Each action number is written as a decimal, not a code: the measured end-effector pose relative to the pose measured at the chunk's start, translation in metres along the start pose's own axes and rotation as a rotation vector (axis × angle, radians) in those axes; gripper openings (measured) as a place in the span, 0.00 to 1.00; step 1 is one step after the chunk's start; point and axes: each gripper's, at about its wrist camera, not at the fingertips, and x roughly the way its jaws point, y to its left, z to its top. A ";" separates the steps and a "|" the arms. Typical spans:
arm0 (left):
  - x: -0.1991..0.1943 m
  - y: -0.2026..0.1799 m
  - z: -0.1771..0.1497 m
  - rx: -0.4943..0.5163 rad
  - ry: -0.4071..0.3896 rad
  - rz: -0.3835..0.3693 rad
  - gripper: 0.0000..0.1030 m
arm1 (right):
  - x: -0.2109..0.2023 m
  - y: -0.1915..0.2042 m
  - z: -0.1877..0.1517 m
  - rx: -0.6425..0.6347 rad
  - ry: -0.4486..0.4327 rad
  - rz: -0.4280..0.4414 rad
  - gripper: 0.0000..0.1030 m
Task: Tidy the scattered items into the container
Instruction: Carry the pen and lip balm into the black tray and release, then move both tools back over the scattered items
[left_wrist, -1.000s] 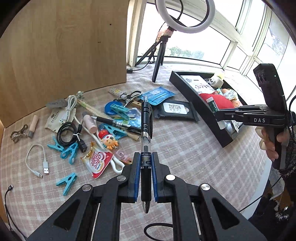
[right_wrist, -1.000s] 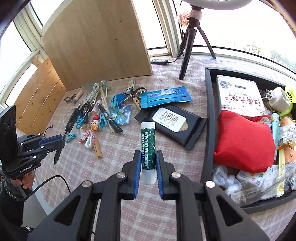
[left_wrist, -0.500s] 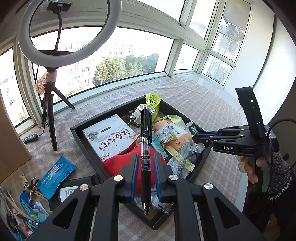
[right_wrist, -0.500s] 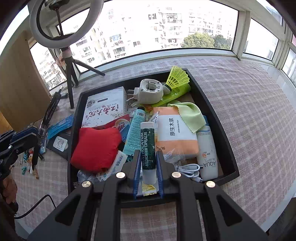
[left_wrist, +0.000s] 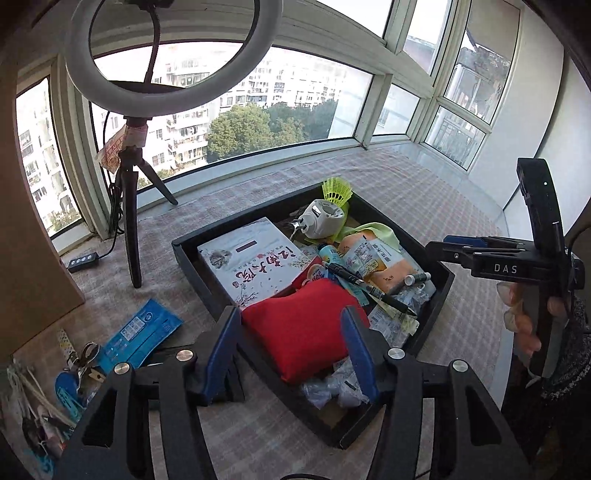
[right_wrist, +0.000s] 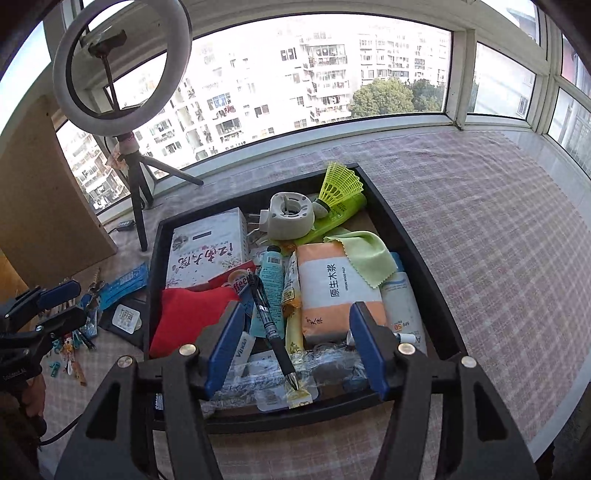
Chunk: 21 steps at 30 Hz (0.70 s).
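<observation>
The black tray (left_wrist: 199, 275) (right_wrist: 413, 240) is full of items. A black pen (left_wrist: 369, 288) (right_wrist: 271, 325) lies across them, and a dark green balm tube (left_wrist: 417, 277) with a white cap lies near the tray's right wall; only its white cap (right_wrist: 404, 336) shows in the right wrist view. My left gripper (left_wrist: 291, 354) is open and empty above the tray's near left corner, over a red pouch (left_wrist: 306, 328). My right gripper (right_wrist: 297, 343) is open and empty above the tray's near edge. Scattered items (left_wrist: 48, 391) (right_wrist: 74, 332) lie on the cloth to the left.
A ring light on a tripod (left_wrist: 129, 206) (right_wrist: 136, 199) stands behind the tray's left side. A wooden board (left_wrist: 33, 258) leans at the left. A blue packet (left_wrist: 142, 334) and a black wipes pack (right_wrist: 127, 319) lie left of the tray. The table edge runs at the right.
Both grippers have opened. The pen left my left gripper and the balm tube left my right gripper; both now lie in the tray.
</observation>
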 end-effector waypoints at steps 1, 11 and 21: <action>-0.006 0.007 -0.006 -0.013 -0.002 0.017 0.52 | 0.001 0.007 -0.001 -0.009 0.002 0.015 0.57; -0.077 0.093 -0.110 -0.114 0.042 0.243 0.52 | 0.023 0.115 -0.022 -0.190 0.080 0.199 0.49; -0.134 0.199 -0.215 -0.221 0.127 0.449 0.51 | 0.049 0.263 -0.083 -0.496 0.206 0.351 0.47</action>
